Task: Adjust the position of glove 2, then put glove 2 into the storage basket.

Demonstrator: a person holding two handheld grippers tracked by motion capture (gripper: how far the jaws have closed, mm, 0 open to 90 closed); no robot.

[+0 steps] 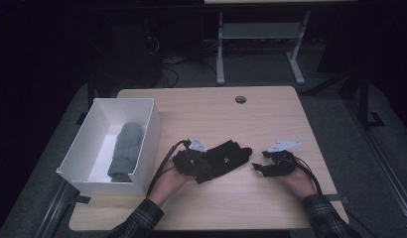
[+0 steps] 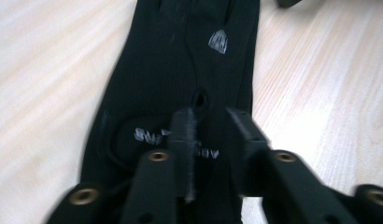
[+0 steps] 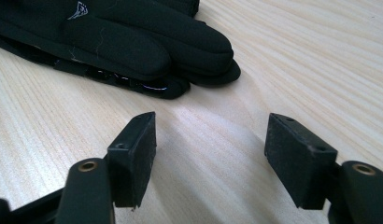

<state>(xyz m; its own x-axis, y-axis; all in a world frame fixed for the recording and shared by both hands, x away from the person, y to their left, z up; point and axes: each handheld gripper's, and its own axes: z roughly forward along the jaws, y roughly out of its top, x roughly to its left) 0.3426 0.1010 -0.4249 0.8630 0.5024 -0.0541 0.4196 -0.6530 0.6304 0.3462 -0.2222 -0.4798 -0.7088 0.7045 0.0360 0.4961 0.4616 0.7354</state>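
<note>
1. Black fabric gloves, stacked as a pair, lie mid-table.
2. Left gripper jaws stand slightly apart over the cuff, not pinching.
3. Right gripper, at the gloves' 3 o'clock, is open and empty.
4. White cardboard box at 9 o'clock already holds a grey rolled cloth; the gloves probably go there next.

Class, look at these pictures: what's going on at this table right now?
A person works at a wooden table with a claw in each hand. The left claw is over the cuff end of a pair of black gloves, its jaws slightly apart above the fabric. The right claw rests open on bare wood just short of the glove fingertips, holding nothing. At the left stands a white box with a rolled grey cloth inside.
</note>
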